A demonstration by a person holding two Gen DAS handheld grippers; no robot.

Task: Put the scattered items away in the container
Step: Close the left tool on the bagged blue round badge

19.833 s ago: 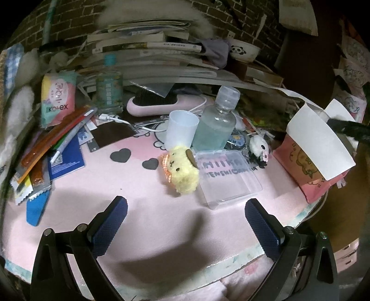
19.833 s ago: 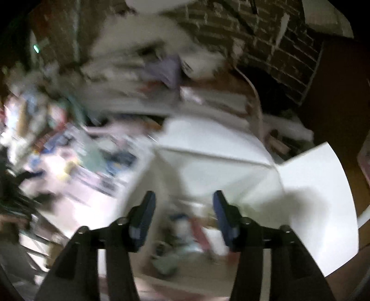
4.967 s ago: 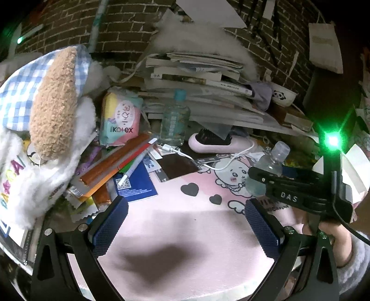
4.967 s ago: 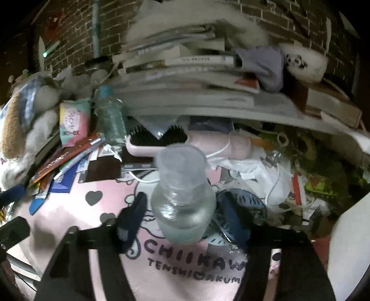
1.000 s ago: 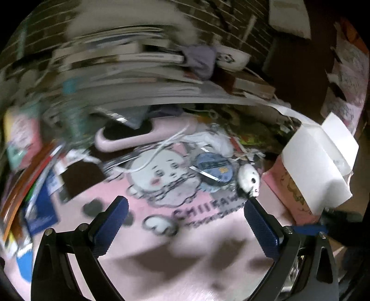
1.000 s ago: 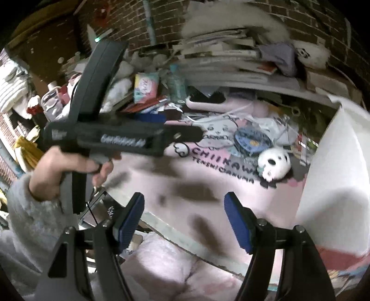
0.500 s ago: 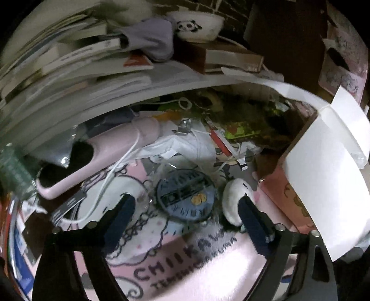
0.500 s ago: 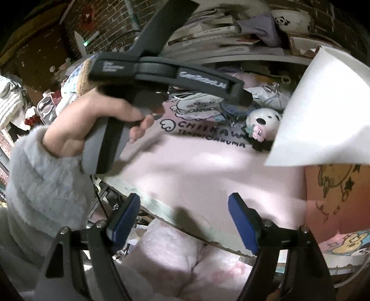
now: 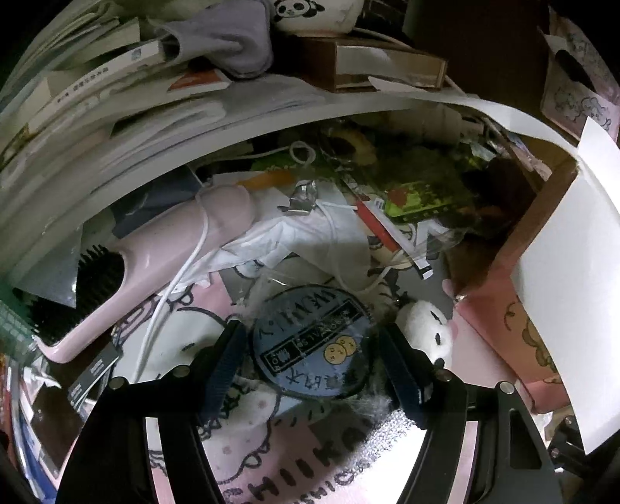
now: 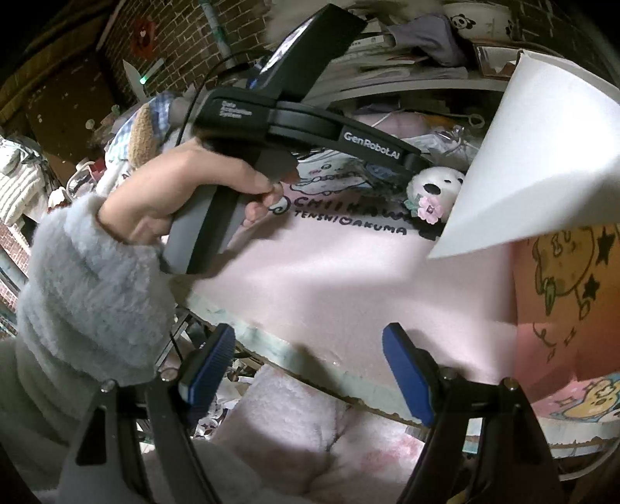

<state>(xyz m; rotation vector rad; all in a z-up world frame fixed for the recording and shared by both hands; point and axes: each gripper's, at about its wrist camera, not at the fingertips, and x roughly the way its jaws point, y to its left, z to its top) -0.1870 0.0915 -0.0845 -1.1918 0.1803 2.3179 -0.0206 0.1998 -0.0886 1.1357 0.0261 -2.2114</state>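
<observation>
A round blue disc (image 9: pixel 310 341) in a clear wrapper lies on the pink mat (image 9: pixel 271 465), with grey fluff under its near edge. My left gripper (image 9: pixel 312 360) is low over it and open; the jaws are narrowed to either side of the disc with a small gap each side. A white panda plush (image 9: pixel 424 329) sits just right of the disc, against the pink box (image 9: pixel 500 310) with white flaps. In the right wrist view the left gripper body (image 10: pixel 310 124) reaches toward the panda plush (image 10: pixel 434 186). My right gripper (image 10: pixel 310 372) is wide open and holds nothing, at the table's front edge beside the pink box (image 10: pixel 562 271).
A pink hairbrush (image 9: pixel 174 248), white cable (image 9: pixel 170 294), papers and wrappers crowd behind the disc. Above it is a shelf of books and a panda bowl (image 9: pixel 314 15). A hand in a fluffy sleeve (image 10: pixel 97 271) holds the left gripper. A pink cushion (image 10: pixel 290 426) lies below the table edge (image 10: pixel 271 349).
My left gripper has moved forward and down onto the blue disc, and its jaws have narrowed around it. The right gripper has stayed open near the table's front edge.
</observation>
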